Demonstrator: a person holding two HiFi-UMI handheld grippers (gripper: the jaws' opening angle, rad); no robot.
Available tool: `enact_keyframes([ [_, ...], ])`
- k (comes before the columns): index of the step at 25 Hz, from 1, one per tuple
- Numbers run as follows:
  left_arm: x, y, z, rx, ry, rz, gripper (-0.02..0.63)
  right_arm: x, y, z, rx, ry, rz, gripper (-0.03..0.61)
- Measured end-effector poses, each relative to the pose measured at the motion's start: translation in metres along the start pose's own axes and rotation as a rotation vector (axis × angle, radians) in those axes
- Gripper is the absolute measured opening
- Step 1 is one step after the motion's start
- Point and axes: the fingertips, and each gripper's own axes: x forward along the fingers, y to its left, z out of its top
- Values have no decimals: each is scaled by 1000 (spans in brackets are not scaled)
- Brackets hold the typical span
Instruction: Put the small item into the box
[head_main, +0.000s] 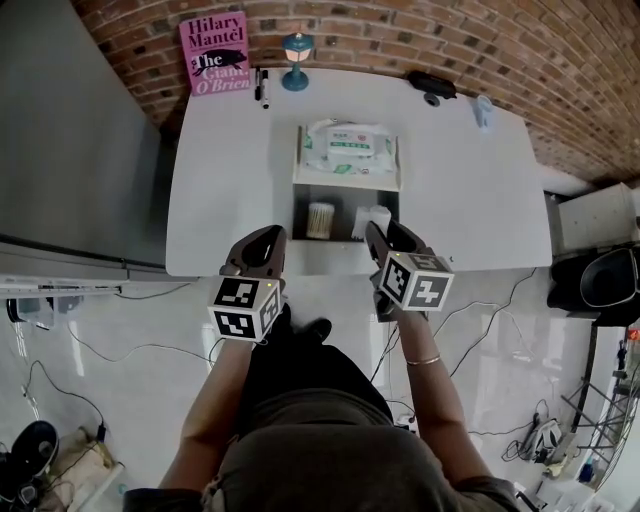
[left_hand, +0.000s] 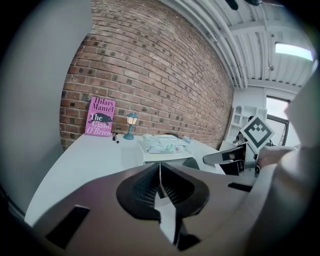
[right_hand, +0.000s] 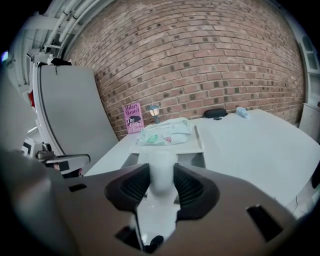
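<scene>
A white open-fronted box (head_main: 346, 183) stands on the white table (head_main: 220, 180), and its front faces me. A pack of wet wipes (head_main: 347, 147) lies on top of it. My right gripper (head_main: 376, 235) is at the box's right front compartment. Its jaws stand wide and close on a small white cylindrical item (right_hand: 162, 170), which fills the gap between the pads. The same item (head_main: 372, 220) shows at the compartment's mouth. My left gripper (head_main: 262, 240) hovers at the table's near edge, left of the box, shut and empty (left_hand: 160, 172).
A tub of cotton swabs (head_main: 320, 220) sits in the box's left compartment. Against the brick wall stand a pink book (head_main: 214, 52), a small blue lamp (head_main: 296, 58) and pens (head_main: 260, 85). A black object (head_main: 430, 82) and a pale blue item (head_main: 483, 108) lie at the back right.
</scene>
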Motion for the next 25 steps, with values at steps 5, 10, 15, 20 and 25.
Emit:
enact_keyframes([
  [5, 0, 12, -1, -13, -3, 5, 28, 21, -4, -8, 0, 86, -19, 158],
  [10, 2, 21, -4, -30, 2, 12, 28, 37, -9, -15, -9, 156, -43, 158],
  [15, 5, 28, -6, -35, 9, 8, 28, 52, -12, -19, -15, 194, -66, 158],
  [20, 10, 33, -7, -42, 16, 9, 28, 63, -19, -24, -36, 246, -93, 158],
  [25, 15, 39, -6, -45, 19, 5, 28, 72, -23, -31, -50, 289, -116, 158],
])
